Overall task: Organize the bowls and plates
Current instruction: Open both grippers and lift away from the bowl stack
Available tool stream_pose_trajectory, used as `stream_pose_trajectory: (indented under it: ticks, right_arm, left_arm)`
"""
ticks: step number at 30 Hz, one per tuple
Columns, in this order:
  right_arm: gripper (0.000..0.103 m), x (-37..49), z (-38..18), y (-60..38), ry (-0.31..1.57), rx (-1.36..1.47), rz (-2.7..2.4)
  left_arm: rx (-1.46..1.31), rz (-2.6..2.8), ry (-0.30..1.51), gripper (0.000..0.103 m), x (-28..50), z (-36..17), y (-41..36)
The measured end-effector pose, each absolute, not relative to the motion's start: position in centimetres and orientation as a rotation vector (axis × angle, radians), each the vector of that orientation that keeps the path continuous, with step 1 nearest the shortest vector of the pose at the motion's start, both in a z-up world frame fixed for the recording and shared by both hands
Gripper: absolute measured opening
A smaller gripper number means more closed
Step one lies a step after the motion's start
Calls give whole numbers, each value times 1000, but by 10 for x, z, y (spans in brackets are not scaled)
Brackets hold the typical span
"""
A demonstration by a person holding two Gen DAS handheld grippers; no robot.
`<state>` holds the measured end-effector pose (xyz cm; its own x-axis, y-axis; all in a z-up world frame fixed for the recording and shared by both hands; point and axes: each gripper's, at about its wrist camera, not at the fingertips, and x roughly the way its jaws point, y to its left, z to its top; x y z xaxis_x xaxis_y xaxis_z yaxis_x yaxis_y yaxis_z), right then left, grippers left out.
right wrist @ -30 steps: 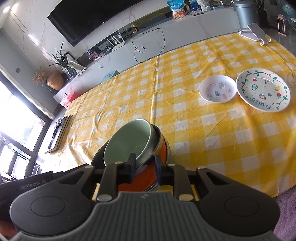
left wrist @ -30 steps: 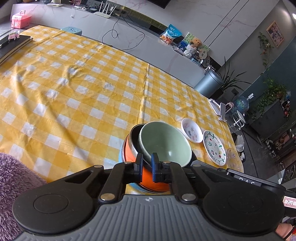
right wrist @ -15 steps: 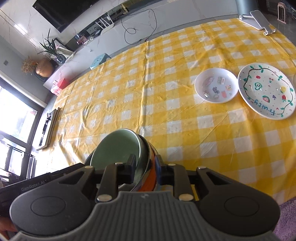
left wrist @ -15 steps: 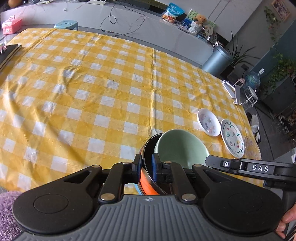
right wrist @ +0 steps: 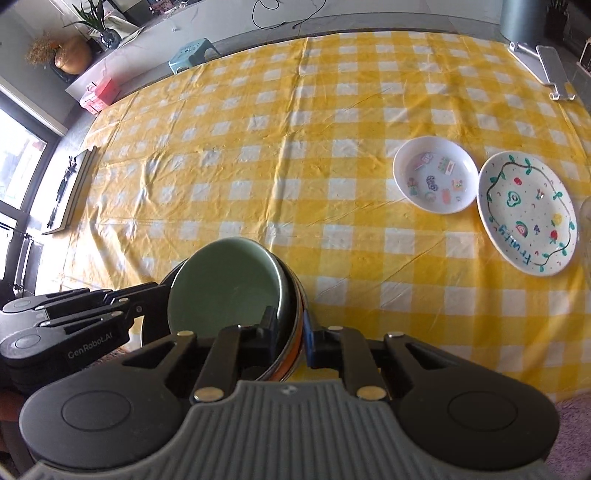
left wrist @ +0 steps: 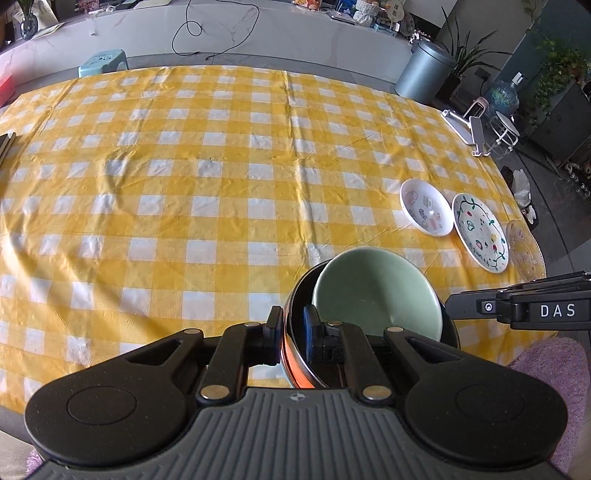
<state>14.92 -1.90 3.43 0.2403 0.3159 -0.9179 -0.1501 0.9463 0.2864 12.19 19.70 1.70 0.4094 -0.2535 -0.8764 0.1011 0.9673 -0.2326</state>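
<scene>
Carrying the bowl stack (left wrist: 369,306) level suits both grippers, left gripper (left wrist: 290,334) and right gripper (right wrist: 290,332), whose jaws, the right's just closing, pinch opposite rims.

yellow checked tablecloth (left wrist: 221,184), grey bin (left wrist: 421,74) by a marble ledge (left wrist: 258,33), bright window (right wrist: 18,155)
</scene>
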Motion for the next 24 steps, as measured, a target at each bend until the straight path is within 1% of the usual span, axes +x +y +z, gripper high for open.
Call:
stream_pose_trajectory:
  ticks: [9, 11, 13, 19, 24]
  right_arm:
    - [9, 158, 22, -17, 1347, 156, 300]
    - [5, 159, 18, -15, 1354, 160, 300]
    - [4, 159, 14, -11, 1362, 159, 296]
    - [2, 155, 13, -9, 1331, 145, 289]
    - [2, 150, 18, -11, 1283, 145, 296]
  left_arm:
    - [-158, -236, 1135, 10, 126, 14, 197]
    - [-151, -233, 1138, 10, 126, 13, 197]
    - [-148, -235, 1139, 8, 125, 12, 196]
    - [-139, -242, 1109, 7, 119, 16, 196]
    - [-188, -253, 1062, 7, 112, 23, 204]
